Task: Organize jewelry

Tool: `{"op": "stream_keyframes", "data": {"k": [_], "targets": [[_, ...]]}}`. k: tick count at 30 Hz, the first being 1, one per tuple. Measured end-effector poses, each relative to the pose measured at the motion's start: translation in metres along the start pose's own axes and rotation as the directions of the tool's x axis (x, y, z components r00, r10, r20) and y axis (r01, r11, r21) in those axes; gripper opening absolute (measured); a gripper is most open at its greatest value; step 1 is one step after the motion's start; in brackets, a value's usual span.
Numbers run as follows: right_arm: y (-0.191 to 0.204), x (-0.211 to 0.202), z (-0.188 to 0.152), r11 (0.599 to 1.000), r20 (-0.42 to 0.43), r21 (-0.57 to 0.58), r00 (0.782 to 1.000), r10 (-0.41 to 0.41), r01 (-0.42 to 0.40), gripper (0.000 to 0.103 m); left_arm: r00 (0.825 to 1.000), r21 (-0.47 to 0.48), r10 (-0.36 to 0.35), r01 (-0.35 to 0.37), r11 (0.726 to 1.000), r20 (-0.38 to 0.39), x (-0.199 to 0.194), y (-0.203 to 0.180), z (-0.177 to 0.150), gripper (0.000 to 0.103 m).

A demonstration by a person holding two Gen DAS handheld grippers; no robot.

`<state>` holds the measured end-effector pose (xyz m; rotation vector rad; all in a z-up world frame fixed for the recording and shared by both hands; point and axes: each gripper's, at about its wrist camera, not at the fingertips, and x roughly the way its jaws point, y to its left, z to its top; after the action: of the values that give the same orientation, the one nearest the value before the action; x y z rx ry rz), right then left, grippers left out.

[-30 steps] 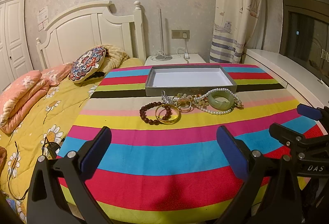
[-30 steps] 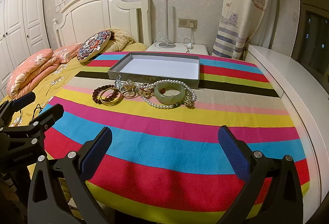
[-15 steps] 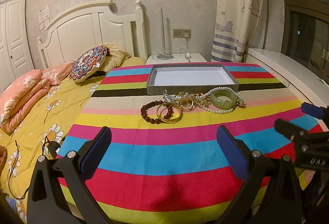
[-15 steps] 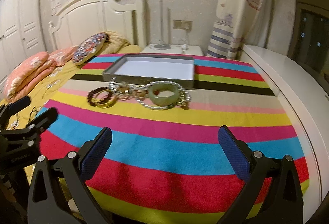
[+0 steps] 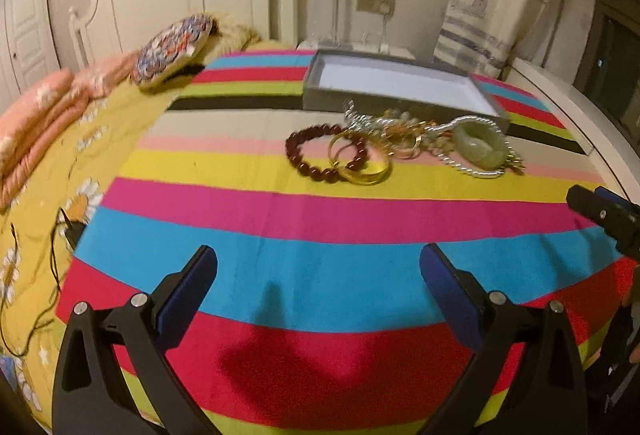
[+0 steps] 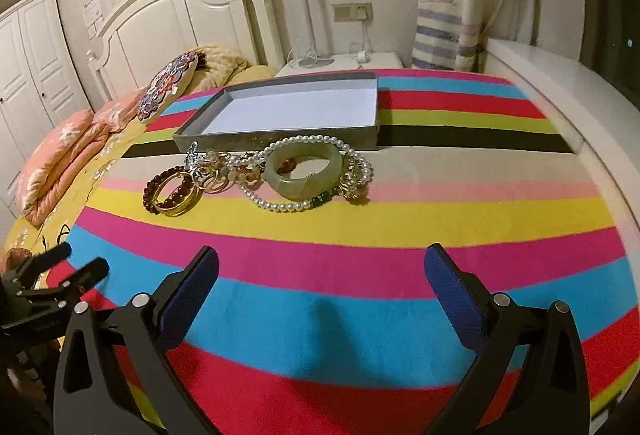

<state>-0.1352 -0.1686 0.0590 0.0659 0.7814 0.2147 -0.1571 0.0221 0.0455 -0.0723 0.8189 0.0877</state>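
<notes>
Both grippers hover over the striped cloth (image 6: 360, 223) covering the bench, each with its fingers spread wide and holding nothing: the left gripper (image 5: 318, 291) over the blue and red stripes, the right gripper (image 6: 322, 289) likewise, with the left one showing at about 9 o'clock in the right wrist view. The jewelry lies in a tangled heap just in front of the grey tray (image 6: 224, 103), whose white floor is bare. In the heap, a jade bangle (image 6: 304, 171) rests on a pearl necklace (image 6: 276, 205); at its 9 o'clock sit thin gold rings and chains (image 6: 212, 171), then a gold bangle (image 6: 180, 201) overlapping a dark red bead bracelet (image 5: 304, 163). A bed with a patterned round cushion (image 6: 168, 85) stands beyond at 10 o'clock.
</notes>
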Motion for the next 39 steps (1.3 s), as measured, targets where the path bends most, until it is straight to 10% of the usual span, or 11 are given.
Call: {"op": "stream_keyframes", "data": {"k": [10, 23, 31, 33, 39], "targets": [[0.012, 0.054, 0.032, 0.996, -0.070, -0.091, 0.998, 0.003, -0.009, 0.075, 0.998, 0.014, -0.028, 0.027, 1.000, 0.053, 0.019, 0.011, 0.020, 0.097], [0.023, 0.079, 0.043, 0.993, -0.104, -0.106, 0.993, 0.048, -0.059, 0.067, 0.975, 0.026, -0.205, 0.208, 0.978, -0.091, 0.094, 0.009, 0.073, 0.044], [0.040, 0.080, 0.041, 0.980, -0.108, -0.161, 0.989, 0.102, -0.119, 0.067, 0.969, 0.031, -0.213, 0.219, 0.975, -0.127, 0.125, 0.010, 0.088, 0.032], [0.047, 0.083, 0.042, 0.973, -0.119, -0.168, 0.983, 0.141, -0.160, 0.066, 0.970, 0.048, -0.204, 0.212, 0.976, -0.133, 0.128, 0.008, 0.090, 0.010], [0.074, 0.092, 0.044, 0.943, -0.119, -0.252, 0.974, 0.194, -0.218, 0.039, 0.970, 0.084, -0.214, 0.223, 0.971, -0.112, 0.116, 0.004, 0.082, 0.004]]}}
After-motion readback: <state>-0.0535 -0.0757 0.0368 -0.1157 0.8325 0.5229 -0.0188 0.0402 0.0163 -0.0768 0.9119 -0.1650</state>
